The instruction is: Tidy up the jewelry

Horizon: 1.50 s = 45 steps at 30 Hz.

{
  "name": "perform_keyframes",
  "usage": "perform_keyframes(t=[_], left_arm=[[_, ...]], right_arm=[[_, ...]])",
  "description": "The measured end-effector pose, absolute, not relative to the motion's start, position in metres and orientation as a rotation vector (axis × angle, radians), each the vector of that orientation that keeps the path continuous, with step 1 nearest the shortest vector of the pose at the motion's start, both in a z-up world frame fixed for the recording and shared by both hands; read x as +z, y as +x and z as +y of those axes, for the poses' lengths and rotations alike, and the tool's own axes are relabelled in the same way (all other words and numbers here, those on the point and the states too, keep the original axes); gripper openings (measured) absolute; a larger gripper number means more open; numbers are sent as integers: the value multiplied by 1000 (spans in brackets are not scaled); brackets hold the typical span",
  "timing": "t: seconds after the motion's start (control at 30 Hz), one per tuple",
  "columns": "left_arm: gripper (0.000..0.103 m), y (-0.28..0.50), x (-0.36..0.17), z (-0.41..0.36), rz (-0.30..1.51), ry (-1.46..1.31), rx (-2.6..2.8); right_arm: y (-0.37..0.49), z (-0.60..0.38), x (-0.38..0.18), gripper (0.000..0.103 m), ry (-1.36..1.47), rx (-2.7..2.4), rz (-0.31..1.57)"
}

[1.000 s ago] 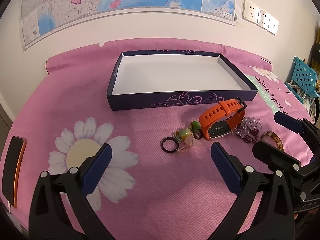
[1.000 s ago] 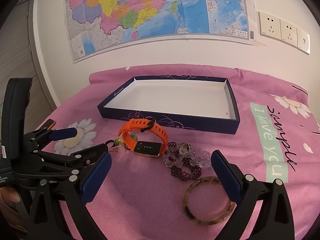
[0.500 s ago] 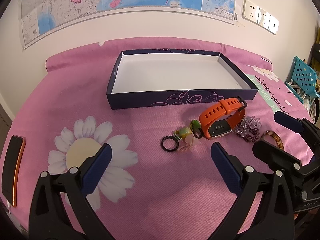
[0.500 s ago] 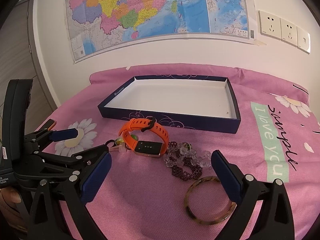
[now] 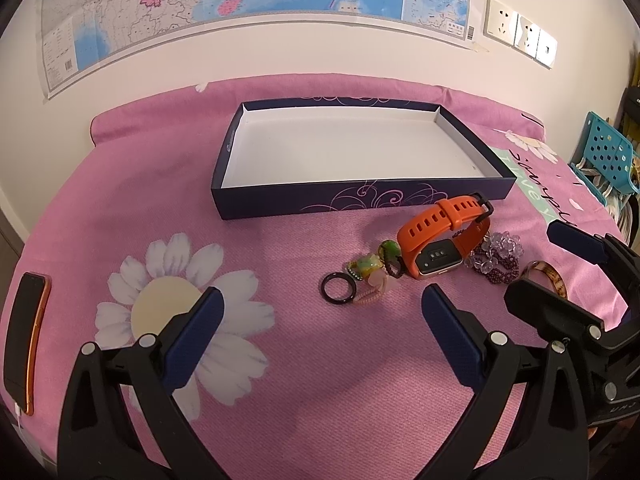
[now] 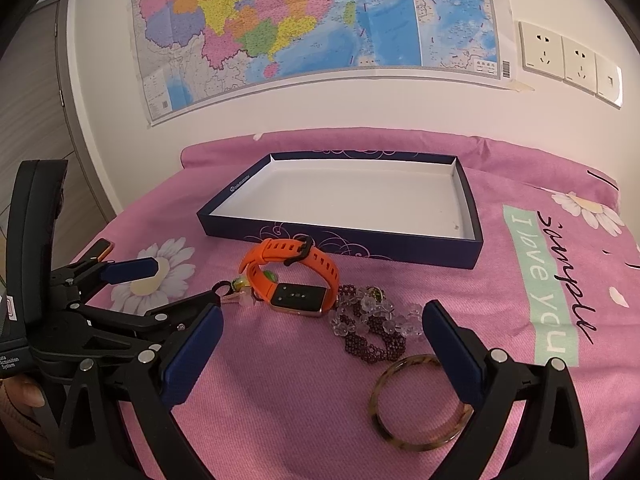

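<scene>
A shallow dark blue box (image 5: 360, 200) with a white inside lies open on the pink cloth; it also shows in the right wrist view (image 6: 340, 236). In front of it lie an orange watch (image 5: 444, 236) (image 6: 296, 276), a black ring (image 5: 338, 289), a green bead bracelet (image 5: 376, 264), a crystal and purple bead bracelet (image 5: 496, 258) (image 6: 372, 328), and a brown bangle (image 6: 420, 402) (image 5: 554, 278). My left gripper (image 5: 320, 332) is open and empty, just short of the black ring. My right gripper (image 6: 320, 344) is open and empty, with the bangle by its right finger.
A phone in an orange case (image 5: 26, 340) lies at the cloth's left edge. A wall with a map (image 6: 312, 20) and sockets (image 6: 568, 60) stands behind the box. A blue perforated stool (image 5: 608, 160) stands off to the right.
Both grippers have drifted very slightly; the scene has shifted a little in the views. Nothing was grasped or moved.
</scene>
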<state>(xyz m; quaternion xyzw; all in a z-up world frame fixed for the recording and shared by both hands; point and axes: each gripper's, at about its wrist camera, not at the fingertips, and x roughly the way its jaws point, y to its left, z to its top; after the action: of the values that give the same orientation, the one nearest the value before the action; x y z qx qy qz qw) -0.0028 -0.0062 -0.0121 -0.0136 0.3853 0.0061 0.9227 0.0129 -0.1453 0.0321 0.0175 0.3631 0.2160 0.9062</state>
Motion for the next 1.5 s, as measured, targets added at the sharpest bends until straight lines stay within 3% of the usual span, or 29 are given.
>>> perform_keyframes(t=[1.5], left_arm=[[97, -2, -12, -9, 797, -28, 9]], right_arm=[[13, -147, 30, 96, 42, 445, 754]])
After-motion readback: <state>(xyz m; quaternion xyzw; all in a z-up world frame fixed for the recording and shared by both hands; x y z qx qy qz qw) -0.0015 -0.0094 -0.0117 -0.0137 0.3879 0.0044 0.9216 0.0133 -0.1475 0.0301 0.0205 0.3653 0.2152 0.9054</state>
